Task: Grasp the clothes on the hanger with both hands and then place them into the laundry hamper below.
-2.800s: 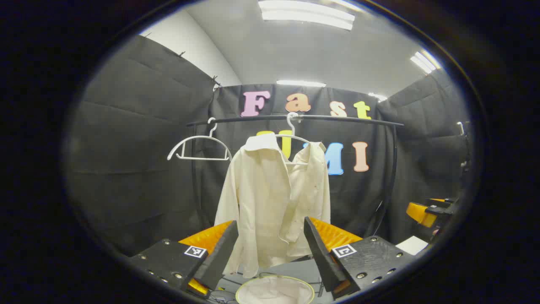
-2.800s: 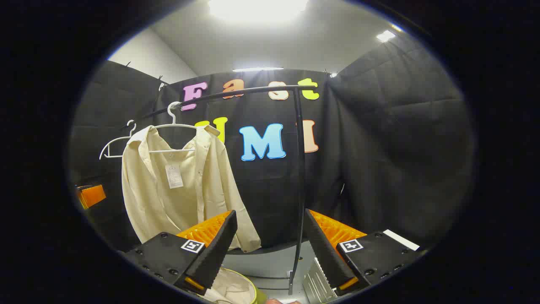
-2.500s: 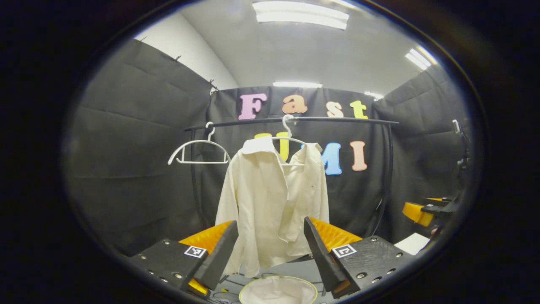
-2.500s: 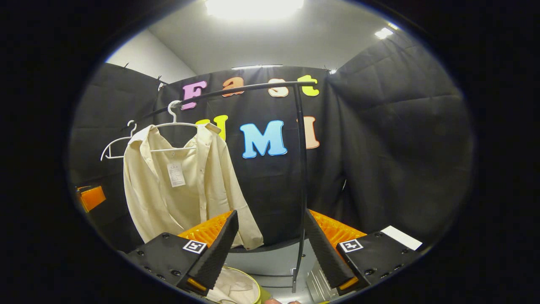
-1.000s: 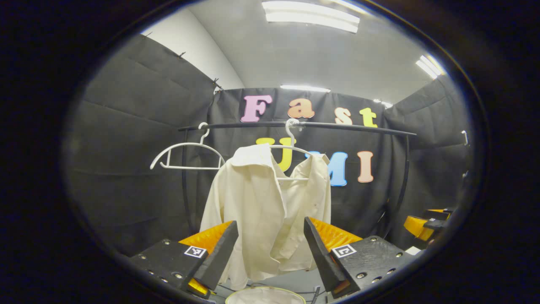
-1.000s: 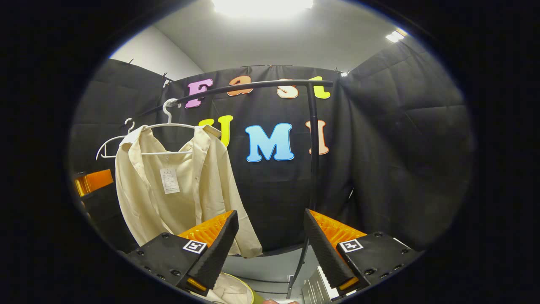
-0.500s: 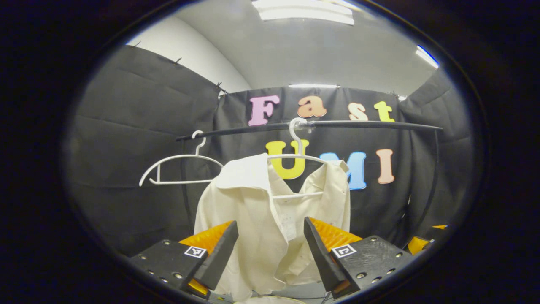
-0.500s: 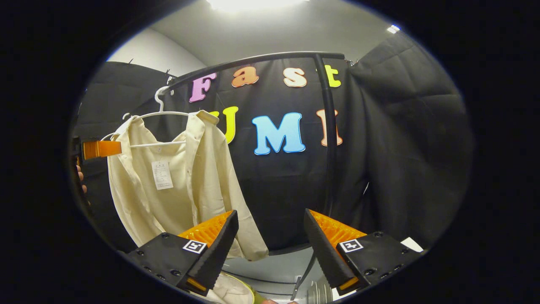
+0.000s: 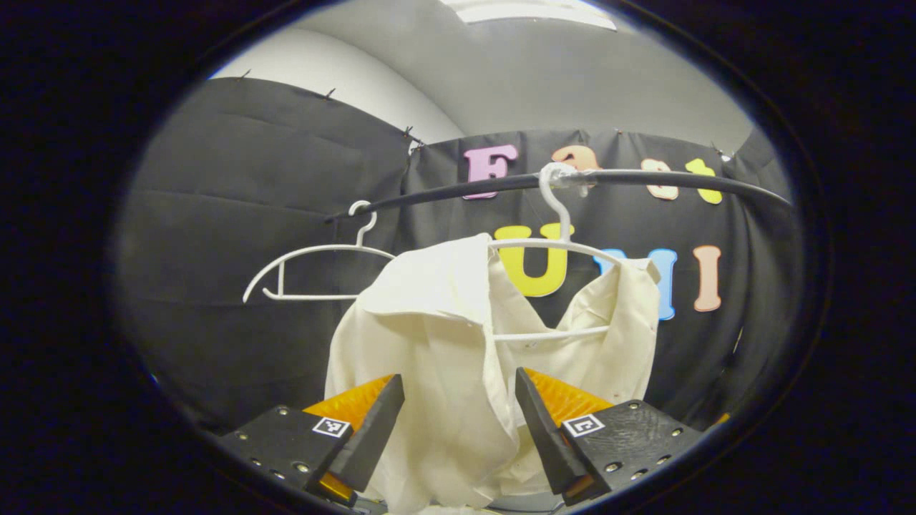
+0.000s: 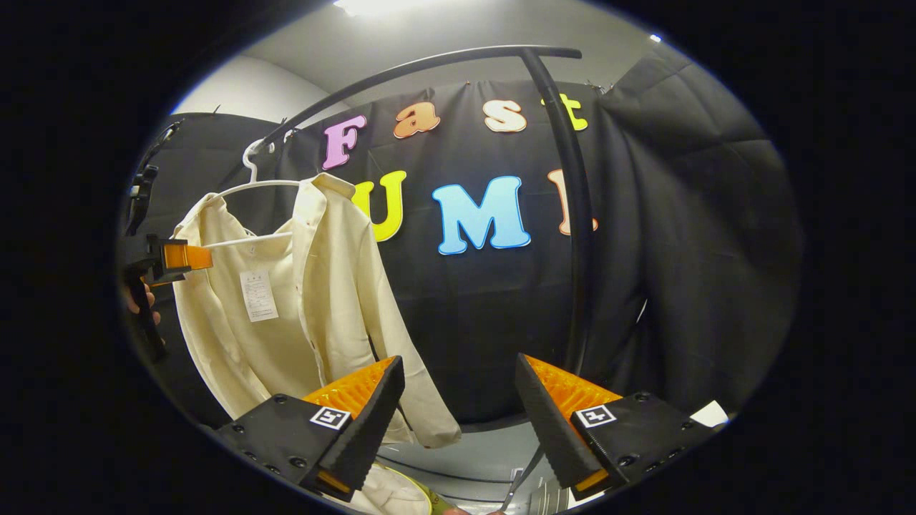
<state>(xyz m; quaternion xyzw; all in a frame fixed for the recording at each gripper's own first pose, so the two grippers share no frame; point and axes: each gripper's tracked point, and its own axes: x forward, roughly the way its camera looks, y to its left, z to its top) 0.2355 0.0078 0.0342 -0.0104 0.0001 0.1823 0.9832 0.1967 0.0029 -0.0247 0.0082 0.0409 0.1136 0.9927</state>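
A cream shirt [image 9: 458,357] hangs on a white hanger [image 9: 558,243] from the black rail [image 9: 644,179]. My left gripper [image 9: 458,415] is open just below the collar, and the shirt's front shows between its fingers, apart from them. In the right gripper view the shirt [image 10: 300,307] hangs to the left with a paper tag inside. My right gripper [image 10: 458,408] is open, off to the shirt's right, with the hem by its left finger. The left gripper [image 10: 175,257] shows at the far left beside the shirt's shoulder. The hamper's rim [image 10: 422,493] peeks out at the bottom.
An empty white hanger [image 9: 315,272] hangs on the rail to the left of the shirt. The rack's black upright post [image 10: 576,236] stands just beyond my right gripper. Grey floor [image 10: 472,450] lies under the rack.
Both grippers have moved up and closer to the rack. The shirt's collar looms larger between my left fingers. The rail and post have come nearer in the right gripper view.
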